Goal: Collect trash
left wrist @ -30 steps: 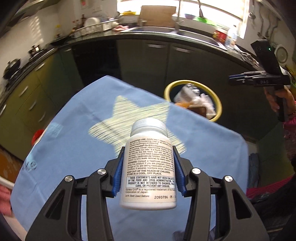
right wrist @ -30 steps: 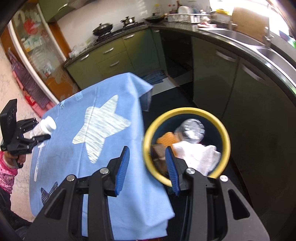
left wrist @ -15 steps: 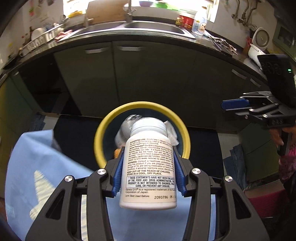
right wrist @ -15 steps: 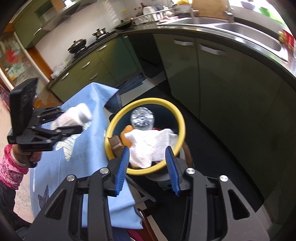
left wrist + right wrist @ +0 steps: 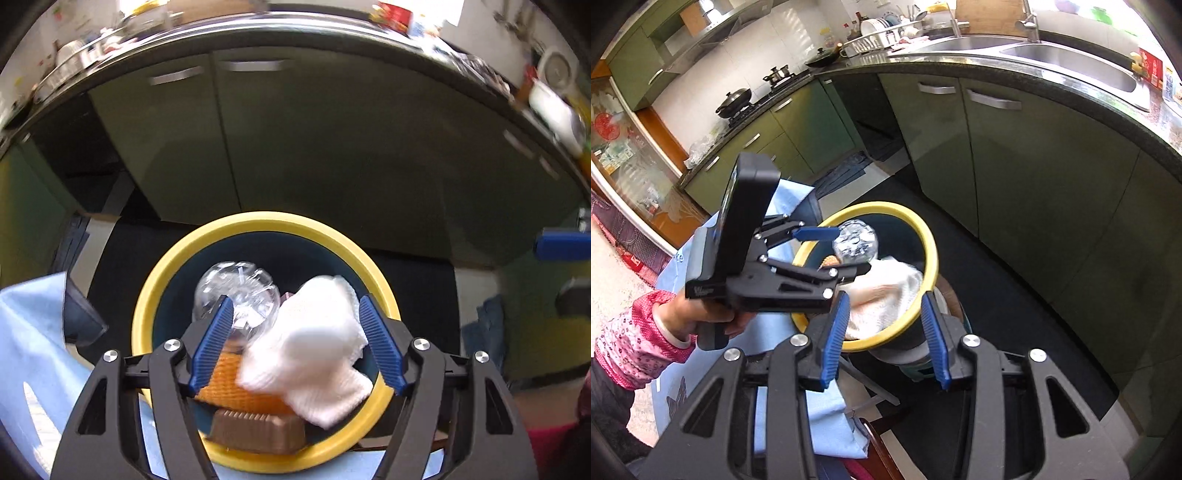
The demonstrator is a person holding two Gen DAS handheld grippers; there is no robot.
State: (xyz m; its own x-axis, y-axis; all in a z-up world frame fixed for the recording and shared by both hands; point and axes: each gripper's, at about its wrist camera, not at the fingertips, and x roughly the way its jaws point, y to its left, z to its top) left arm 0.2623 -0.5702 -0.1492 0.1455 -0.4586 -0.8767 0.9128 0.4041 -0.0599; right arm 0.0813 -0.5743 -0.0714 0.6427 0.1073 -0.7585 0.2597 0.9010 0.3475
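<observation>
The trash bin (image 5: 177, 280), with its yellow rim, sits on the floor against the edge of the blue cloth (image 5: 26, 350). Inside the bin we see a clear plastic bottle (image 5: 236, 291), an orange sponge (image 5: 236, 384), a brown ridged piece (image 5: 255, 432) and a white crumpled tissue (image 5: 314, 350) lying on top. Our left gripper (image 5: 295, 343) hovers directly above the bin, its fingers (image 5: 210, 343) spread wide and gripping nothing. Our right gripper (image 5: 882, 336) hangs just beside the bin, fingers (image 5: 934, 336) likewise released and empty. Behind the bin stand green cabinets (image 5: 1015, 177) under a dark worktop (image 5: 1071, 92) with a sink (image 5: 1052, 59).
</observation>
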